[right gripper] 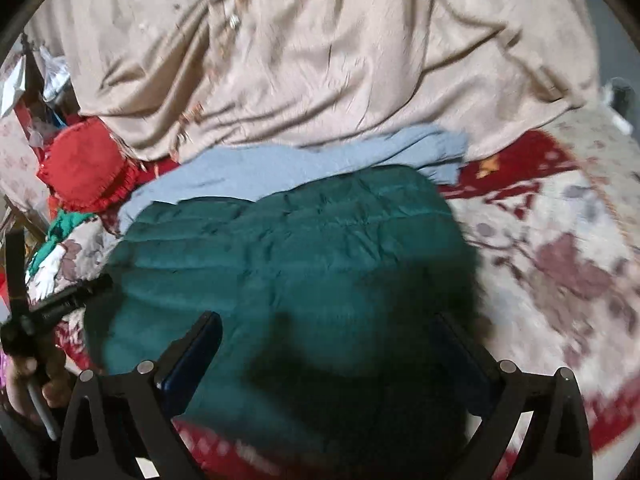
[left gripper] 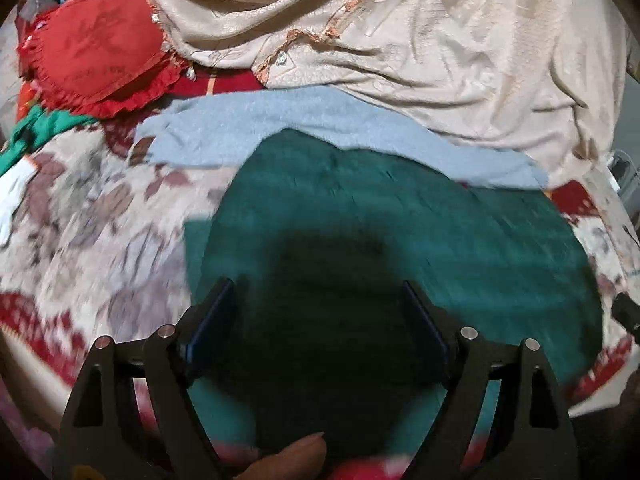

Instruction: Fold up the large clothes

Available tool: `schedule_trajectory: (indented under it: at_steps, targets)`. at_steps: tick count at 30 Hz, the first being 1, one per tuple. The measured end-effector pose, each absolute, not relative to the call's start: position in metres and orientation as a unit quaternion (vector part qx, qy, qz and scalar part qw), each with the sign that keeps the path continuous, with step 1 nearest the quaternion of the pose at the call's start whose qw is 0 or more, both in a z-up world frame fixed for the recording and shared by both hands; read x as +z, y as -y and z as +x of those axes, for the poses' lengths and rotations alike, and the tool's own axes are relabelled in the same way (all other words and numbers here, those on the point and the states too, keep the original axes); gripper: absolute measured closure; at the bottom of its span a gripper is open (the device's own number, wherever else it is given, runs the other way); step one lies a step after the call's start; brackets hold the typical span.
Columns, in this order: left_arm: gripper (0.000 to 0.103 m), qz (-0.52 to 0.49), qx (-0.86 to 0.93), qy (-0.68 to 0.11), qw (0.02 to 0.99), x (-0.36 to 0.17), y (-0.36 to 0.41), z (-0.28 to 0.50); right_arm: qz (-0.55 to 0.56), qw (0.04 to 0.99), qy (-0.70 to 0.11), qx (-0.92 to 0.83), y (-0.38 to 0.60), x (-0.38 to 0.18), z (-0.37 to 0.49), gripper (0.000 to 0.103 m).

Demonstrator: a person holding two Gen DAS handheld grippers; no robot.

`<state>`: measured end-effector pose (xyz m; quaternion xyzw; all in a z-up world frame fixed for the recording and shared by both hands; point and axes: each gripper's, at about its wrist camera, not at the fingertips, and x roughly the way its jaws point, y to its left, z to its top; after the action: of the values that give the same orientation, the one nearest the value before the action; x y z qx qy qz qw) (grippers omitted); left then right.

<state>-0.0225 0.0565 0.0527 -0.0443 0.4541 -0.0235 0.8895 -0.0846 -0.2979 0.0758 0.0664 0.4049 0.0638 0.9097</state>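
Observation:
A dark green quilted jacket lies folded on the flowered bedspread; it also shows in the right wrist view. A light blue garment lies flat just behind it, also in the right wrist view. My left gripper is open and empty above the jacket's near part. My right gripper is open and empty above the jacket as well. The left gripper's side shows at the left of the right wrist view.
A large beige cloth is heaped at the back, also in the right wrist view. A red frilled cushion lies at the back left. A green cloth lies at the left edge.

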Motion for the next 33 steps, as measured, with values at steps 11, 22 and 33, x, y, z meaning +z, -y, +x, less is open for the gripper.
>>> schedule_trajectory:
  at_steps: [11,22,33]
  targets:
    - [0.019,-0.017,-0.091,-0.467,0.879,0.068,-0.003,-0.153,0.062,0.921,-0.383,0.041,0.294,0.092,-0.215,0.0]
    - [0.019,-0.004,-0.092,-0.451,0.888,0.075,0.005,-0.183,0.016,0.922,-0.382,0.054,0.267,0.093,-0.242,0.0]
    - [0.019,-0.004,-0.087,-0.439,0.894,0.081,0.0,-0.187,0.018,0.921,-0.385,0.061,0.267,0.09,-0.239,0.0]
